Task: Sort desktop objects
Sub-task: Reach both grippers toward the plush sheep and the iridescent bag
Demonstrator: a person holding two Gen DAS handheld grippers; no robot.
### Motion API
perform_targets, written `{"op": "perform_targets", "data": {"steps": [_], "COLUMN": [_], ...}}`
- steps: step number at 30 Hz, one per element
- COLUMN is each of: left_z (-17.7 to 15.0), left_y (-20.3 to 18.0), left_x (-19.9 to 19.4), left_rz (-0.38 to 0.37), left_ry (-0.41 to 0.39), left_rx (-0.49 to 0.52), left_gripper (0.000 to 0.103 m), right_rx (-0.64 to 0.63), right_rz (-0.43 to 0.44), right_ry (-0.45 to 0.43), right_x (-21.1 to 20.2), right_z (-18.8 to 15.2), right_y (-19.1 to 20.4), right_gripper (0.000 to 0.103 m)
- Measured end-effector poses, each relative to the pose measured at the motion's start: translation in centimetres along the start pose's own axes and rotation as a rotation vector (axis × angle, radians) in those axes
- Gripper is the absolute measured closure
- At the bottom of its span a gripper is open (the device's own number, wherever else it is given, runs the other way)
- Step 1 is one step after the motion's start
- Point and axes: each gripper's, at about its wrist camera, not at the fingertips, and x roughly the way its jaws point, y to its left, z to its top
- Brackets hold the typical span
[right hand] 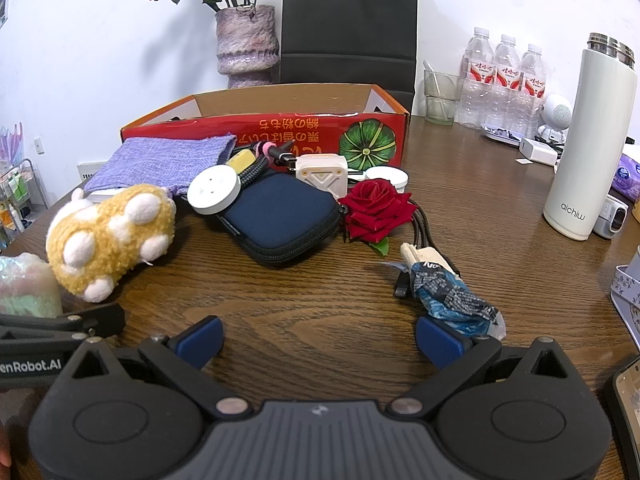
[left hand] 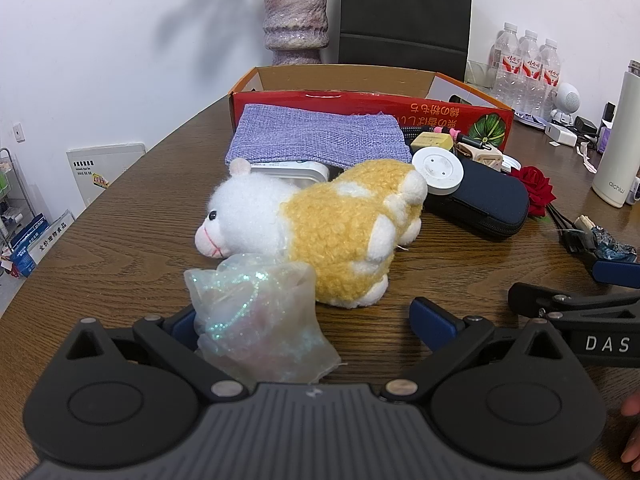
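- Two hand-held grippers hovered low over a wooden table [right hand: 460, 184] crowded with odds and ends, all of it lying in front of an open red cardboard box [right hand: 256, 132] — by every appearance the bin meant to receive the sorted things.
- The left gripper [left hand: 304, 324] had its jaws spread wide, with a shimmering gauze pouch [left hand: 256, 316] sitting loose between them; the blue pads did not appear to press on it, so nothing looked held yet.
- The right gripper [right hand: 318, 338] was likewise spread wide over bare wood, a crumpled blue wrapper [right hand: 452, 296] lying just beside its right-hand pad — likely its nearest pick.
- Between the pouch and the box lay a yellow-and-white plush toy [left hand: 320, 224] on its side.
- Nearer the box, a purple knitted cloth [left hand: 316, 136] rested against its front wall, with a navy zip case [right hand: 280, 216], a white round disc [right hand: 214, 190] propped on the case, and a red rose [right hand: 376, 208] just right of the case.
- The box's inside showed only bare cardboard where visible, which suggested the sorting had hardly begun.
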Motion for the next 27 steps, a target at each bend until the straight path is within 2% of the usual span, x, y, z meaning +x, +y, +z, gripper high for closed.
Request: {"op": "perform_targets", "data": {"steps": [18,22,24,25,27], "left_z": [0.0,-0.4,-0.4,-0.4,0.1], "left_y": [0.0,-0.2,-0.2,0.2,0.9], "left_x": [0.7,-0.4,-2.2,-3.6,-5.4], "left_rz": [-0.002,0.004,-0.039,-0.065,-0.058], "left_ry": [-0.001,-0.014,-0.057,-0.118,-0.234], "left_rx": [-0.002,0.0,0.012,0.004,-0.032], "left_gripper": [0.0,0.0,0.0,0.0,0.0], "right_rx": [-0.002,-0.002,-0.01,-0.015,-0.033], "right_rz": [-0.001,0.001,0.008,0.017,0.047], "right_ry": [0.001,0.001,0.001,0.001,0.018], "right_x": [0.2,0.3,0.1,0.0,0.1], "right_z": [0.0,0.0,0.0,0.0,0.3], "right_y": [-0.1,-0.2,0.1,0.1,-0.3], "right_gripper": [0.0,0.0,0.0,0.0,0.0]}}
